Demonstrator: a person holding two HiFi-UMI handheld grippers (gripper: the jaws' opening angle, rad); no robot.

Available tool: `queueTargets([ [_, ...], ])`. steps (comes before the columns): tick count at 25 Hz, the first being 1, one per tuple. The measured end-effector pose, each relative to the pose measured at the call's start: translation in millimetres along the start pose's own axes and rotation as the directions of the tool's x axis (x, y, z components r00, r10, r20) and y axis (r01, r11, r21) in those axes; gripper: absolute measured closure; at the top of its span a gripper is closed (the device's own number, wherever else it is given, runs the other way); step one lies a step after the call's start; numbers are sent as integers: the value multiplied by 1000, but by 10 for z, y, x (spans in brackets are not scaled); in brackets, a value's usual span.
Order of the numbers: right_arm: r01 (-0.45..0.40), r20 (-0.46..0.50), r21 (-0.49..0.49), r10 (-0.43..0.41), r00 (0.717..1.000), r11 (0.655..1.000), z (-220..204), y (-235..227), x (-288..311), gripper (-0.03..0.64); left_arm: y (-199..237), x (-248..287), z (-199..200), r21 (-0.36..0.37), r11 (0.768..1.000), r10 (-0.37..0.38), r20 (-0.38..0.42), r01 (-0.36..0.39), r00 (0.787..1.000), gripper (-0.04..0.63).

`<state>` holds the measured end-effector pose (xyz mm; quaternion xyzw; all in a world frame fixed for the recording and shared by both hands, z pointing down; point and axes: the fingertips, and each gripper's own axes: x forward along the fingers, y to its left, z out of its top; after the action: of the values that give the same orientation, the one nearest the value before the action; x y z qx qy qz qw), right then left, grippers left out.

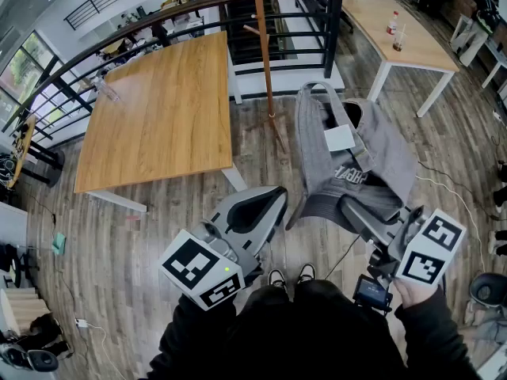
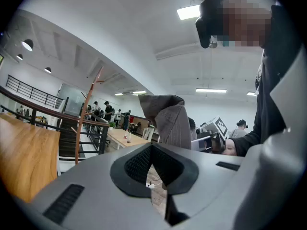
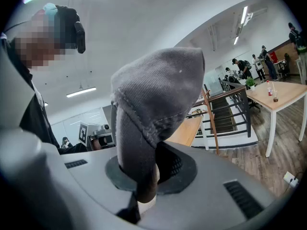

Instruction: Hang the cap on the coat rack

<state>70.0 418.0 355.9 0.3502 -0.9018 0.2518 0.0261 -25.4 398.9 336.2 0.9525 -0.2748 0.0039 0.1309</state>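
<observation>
From overhead, in the head view, the person stands on a plank floor with a gripper in each hand. The right gripper [image 1: 350, 204] is clamped on the lower edge of a grey cap [image 1: 356, 153] and holds it up in the air in front of the person. The cap's inside faces up, showing a white label. The rack [image 1: 264, 50], a thin wooden pole with pegs, stands just left of the cap and apart from it, so the cap is on no peg. The left gripper [image 1: 273, 200] sits lower left of the cap with its jaws drawn together and nothing in them. A wooden table [image 1: 158, 109] lies to the left, before a dark railing [image 1: 158, 20], and a second table [image 1: 400, 26] with bottles stands at upper right.

In the left gripper view, the jaws meet but for a thin slit that shows floor, and they hold nothing. Beyond them the cap [image 2: 168, 119] rises, with the rack [image 2: 86, 114] off to its left by the railing.

In the right gripper view, the jaws pinch a thick fold of the cap [image 3: 156, 97], which bulges above them. The rack [image 3: 210, 116] stands behind, to the right.
</observation>
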Motion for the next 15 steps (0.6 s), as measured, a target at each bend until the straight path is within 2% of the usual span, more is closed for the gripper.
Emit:
queueTargets([
  [6, -11, 4, 1, 11, 1000, 1000, 13, 8, -72, 572, -97, 80, 18, 8, 1000, -12, 0, 12, 1000, 595],
  [11, -69, 0, -16, 69, 998, 997, 73, -38, -218, 572, -276, 327, 47, 20, 999, -46, -7, 46, 999, 595],
  [15, -82, 15, -22, 82, 997, 996, 147, -73, -306, 572, -351, 424, 69, 27, 998, -63, -24, 64, 998, 595],
])
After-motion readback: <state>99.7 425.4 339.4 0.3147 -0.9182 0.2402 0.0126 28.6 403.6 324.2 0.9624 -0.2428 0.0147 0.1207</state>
